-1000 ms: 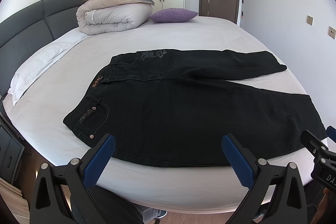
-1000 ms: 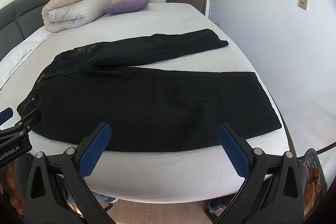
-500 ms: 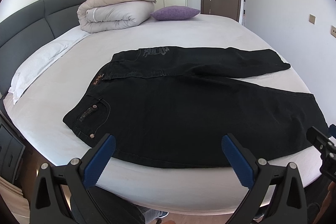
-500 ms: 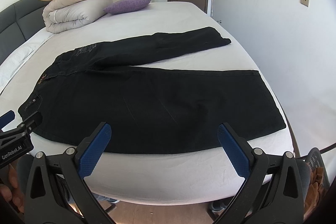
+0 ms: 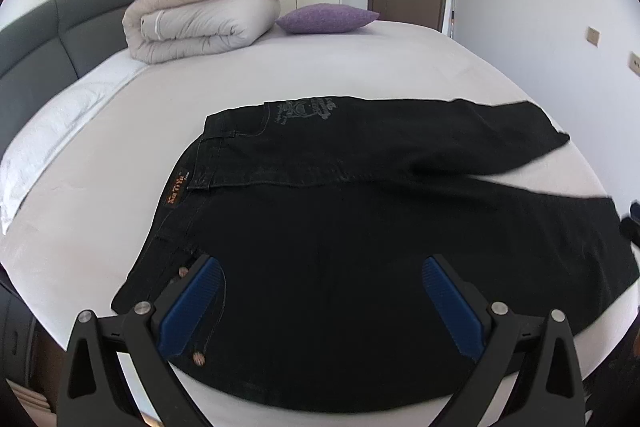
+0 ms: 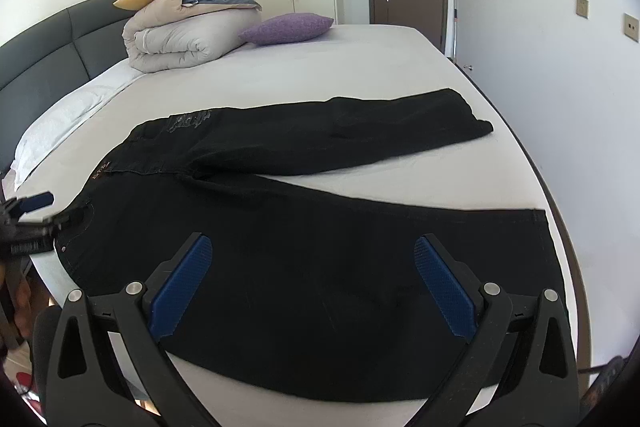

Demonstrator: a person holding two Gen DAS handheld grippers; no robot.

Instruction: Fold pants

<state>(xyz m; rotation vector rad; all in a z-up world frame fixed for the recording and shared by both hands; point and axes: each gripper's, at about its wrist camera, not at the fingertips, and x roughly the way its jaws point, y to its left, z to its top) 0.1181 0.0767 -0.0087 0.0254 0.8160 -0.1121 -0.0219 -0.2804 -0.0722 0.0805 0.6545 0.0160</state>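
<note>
Black pants (image 5: 360,219) lie flat on the white bed (image 5: 280,75), waist to the left and both legs spread out to the right; they also show in the right wrist view (image 6: 320,227). My left gripper (image 5: 320,295) is open and empty, low over the near waist and pocket area. My right gripper (image 6: 314,275) is open and empty over the middle of the near leg. The left gripper's fingers (image 6: 36,205) show at the left edge of the right wrist view, by the waist.
A rolled duvet (image 5: 200,27) with cushions and a purple pillow (image 5: 326,19) lie at the far side of the bed. A dark headboard (image 5: 40,43) runs along the left. A wall (image 6: 560,67) stands close to the bed's right edge.
Both grippers have moved forward and down over the pants, from off the bed's near edge to above the near waist and near leg. Both stay open.
</note>
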